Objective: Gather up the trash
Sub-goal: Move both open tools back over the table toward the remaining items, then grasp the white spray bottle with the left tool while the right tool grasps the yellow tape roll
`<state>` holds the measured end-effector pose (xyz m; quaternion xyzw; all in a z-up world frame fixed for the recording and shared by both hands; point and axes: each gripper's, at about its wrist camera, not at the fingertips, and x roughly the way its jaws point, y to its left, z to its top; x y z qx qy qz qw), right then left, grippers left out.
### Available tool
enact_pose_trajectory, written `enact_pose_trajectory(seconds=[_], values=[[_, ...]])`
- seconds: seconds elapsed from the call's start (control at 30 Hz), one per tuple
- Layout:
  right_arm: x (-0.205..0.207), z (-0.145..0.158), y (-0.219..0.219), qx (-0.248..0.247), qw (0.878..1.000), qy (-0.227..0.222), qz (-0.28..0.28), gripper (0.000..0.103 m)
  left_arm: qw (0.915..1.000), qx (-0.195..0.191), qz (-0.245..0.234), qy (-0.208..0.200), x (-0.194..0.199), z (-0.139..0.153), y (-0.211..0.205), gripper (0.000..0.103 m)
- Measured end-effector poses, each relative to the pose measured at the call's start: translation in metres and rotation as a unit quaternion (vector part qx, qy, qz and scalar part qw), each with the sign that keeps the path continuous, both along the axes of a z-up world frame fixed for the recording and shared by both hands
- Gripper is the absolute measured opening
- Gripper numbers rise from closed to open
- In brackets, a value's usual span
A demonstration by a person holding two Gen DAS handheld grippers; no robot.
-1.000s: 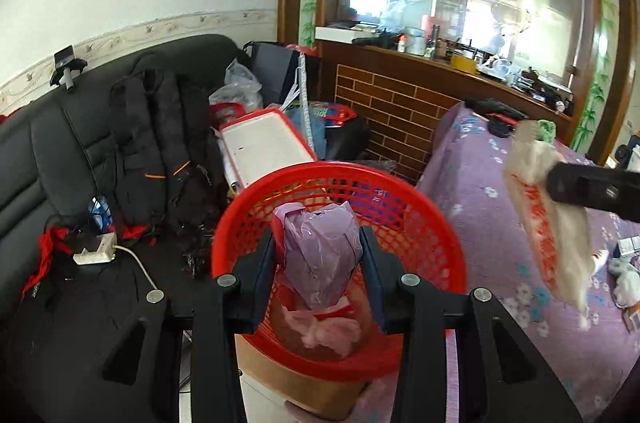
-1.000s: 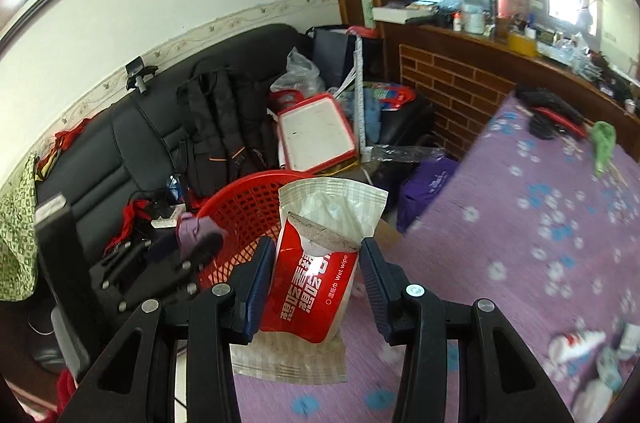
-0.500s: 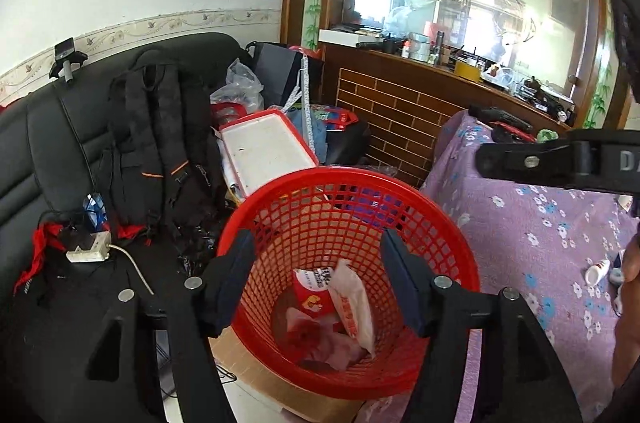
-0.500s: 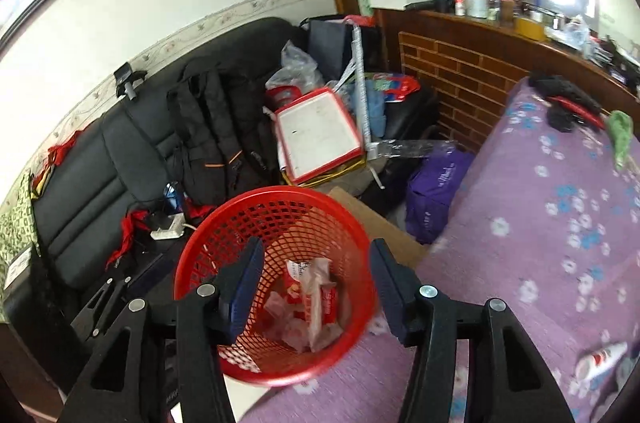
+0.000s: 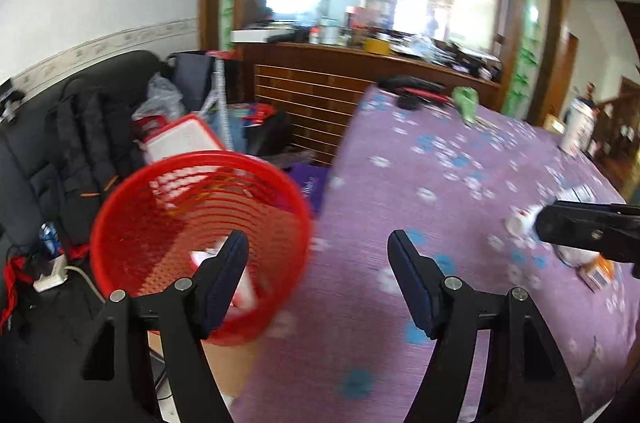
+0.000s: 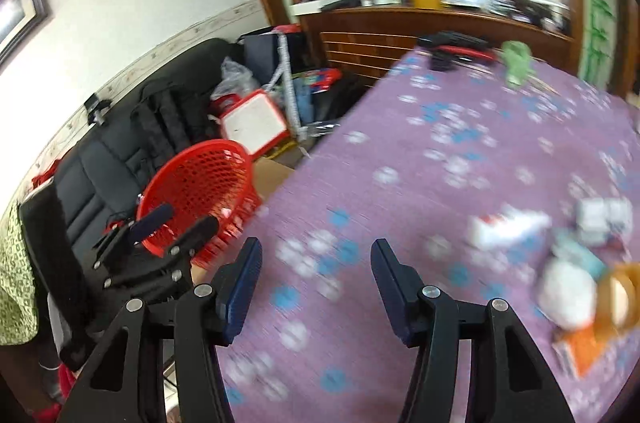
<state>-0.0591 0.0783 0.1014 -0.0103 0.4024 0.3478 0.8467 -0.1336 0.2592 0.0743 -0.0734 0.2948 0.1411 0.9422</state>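
Both hand-held grippers (image 5: 318, 263) (image 6: 316, 269) spread, empty

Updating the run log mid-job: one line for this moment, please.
left gripper: open, empty, jaws just opened | right gripper: open, empty, jaws just opened | basket: holds trash | table: litter remains

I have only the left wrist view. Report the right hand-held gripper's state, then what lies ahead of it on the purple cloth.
Observer: The right hand-held gripper is open. Its jaws have just been opening, and nothing is between them.
Operator: Now list the trash ahead of it.
Observer: A brown tape roll lies against a white crumpled wad at the far right. Both are blurred.
Operator: Check my left one from outside.
Observer: The right wrist view shows the left hand-held gripper in front of the red basket. Its jaws have just been opening, and they are empty.
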Motion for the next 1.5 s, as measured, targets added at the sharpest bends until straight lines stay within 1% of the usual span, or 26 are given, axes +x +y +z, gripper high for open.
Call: enact_pose_trajectory(seconds=[0.1,0.17,0.2,0.23,0.27,0.3,0.37,0.47,0.57,0.63,0.67,0.77,0.83,0.9,0.93,1.0,1.07,1.3,1.5], values=[[-0.005,0.001,-0.046,-0.001,0.999,-0.013,-0.04,0.061,0.9994,0.008,-0.032,0.01,0.01,-0.002,-0.033,0.071],[-0.006,0.003,-0.088,-0.005,0.996,-0.025,-0.086,0.061,0.9984,0.011,-0.053,0.015,0.016,-0.001,-0.052,0.071],[-0.006,0.004,-0.103,-0.005,0.994,-0.029,-0.101,0.064,0.9977,0.013,-0.064,0.017,0.019,-0.002,-0.062,0.071],[-0.007,0.004,-0.126,-0.007,0.991,-0.036,-0.127,0.07,0.9968,0.017,-0.076,0.02,0.022,-0.002,-0.074,0.071],[-0.007,0.004,-0.138,-0.009,0.989,-0.04,-0.142,0.072,0.9956,0.023,-0.088,0.023,0.026,-0.001,-0.086,0.071],[-0.007,0.004,-0.158,-0.019,0.984,-0.053,-0.172,0.075,0.9945,0.028,-0.098,0.025,0.028,-0.002,-0.095,0.071],[-0.006,0.003,-0.183,-0.034,0.975,-0.07,-0.209,0.077,0.9912,0.04,-0.123,0.031,0.034,-0.001,-0.118,0.073],[-0.002,-0.005,-0.208,-0.046,0.969,-0.069,-0.233,0.078,0.9844,0.061,-0.159,0.042,0.044,0.0,-0.146,0.079],[0.005,-0.015,-0.215,-0.053,0.968,-0.06,-0.238,0.078,0.9767,0.088,-0.189,0.053,0.055,0.001,-0.171,0.082],[0.013,-0.022,-0.213,-0.064,0.968,-0.059,-0.236,0.078,0.9735,0.091,-0.202,0.058,0.061,0.001,-0.18,0.086],[0.015,-0.024,-0.212,-0.069,0.968,-0.06,-0.232,0.079,0.9717,0.085,-0.211,0.064,0.065,0.001,-0.184,0.087],[0.02,-0.034,-0.204,-0.088,0.968,-0.068,-0.227,0.08,0.97,0.077,-0.217,0.078,0.076,-0.001,-0.184,0.088],[0.026,-0.039,-0.197,-0.098,0.968,-0.069,-0.219,0.082,0.9699,0.078,-0.214,0.087,0.082,-0.003,-0.184,0.088],[0.028,-0.043,-0.193,-0.105,0.969,-0.072,-0.211,0.087,0.9698,0.081,-0.21,0.094,0.091,-0.003,-0.181,0.088],[0.031,-0.046,-0.188,-0.122,0.967,-0.076,-0.21,0.087,0.9698,0.081,-0.209,0.095,0.093,-0.003,-0.179,0.088],[0.034,-0.051,-0.187,-0.132,0.964,-0.084,-0.215,0.086,0.9689,0.083,-0.211,0.099,0.103,-0.002,-0.178,0.088],[0.036,-0.052,-0.191,-0.124,0.965,-0.084,-0.217,0.068,0.9665,0.09,-0.217,0.103,0.112,-0.003,-0.18,0.088],[0.032,-0.048,-0.22,-0.073,0.969,-0.057,-0.229,0.068,0.9551,0.111,-0.24,0.134,0.152,-0.021,-0.197,0.088],[0.022,-0.036,-0.243,-0.037,0.969,-0.053,-0.238,0.068,0.9457,0.137,-0.254,0.15,0.181,-0.036,-0.212,0.088]])
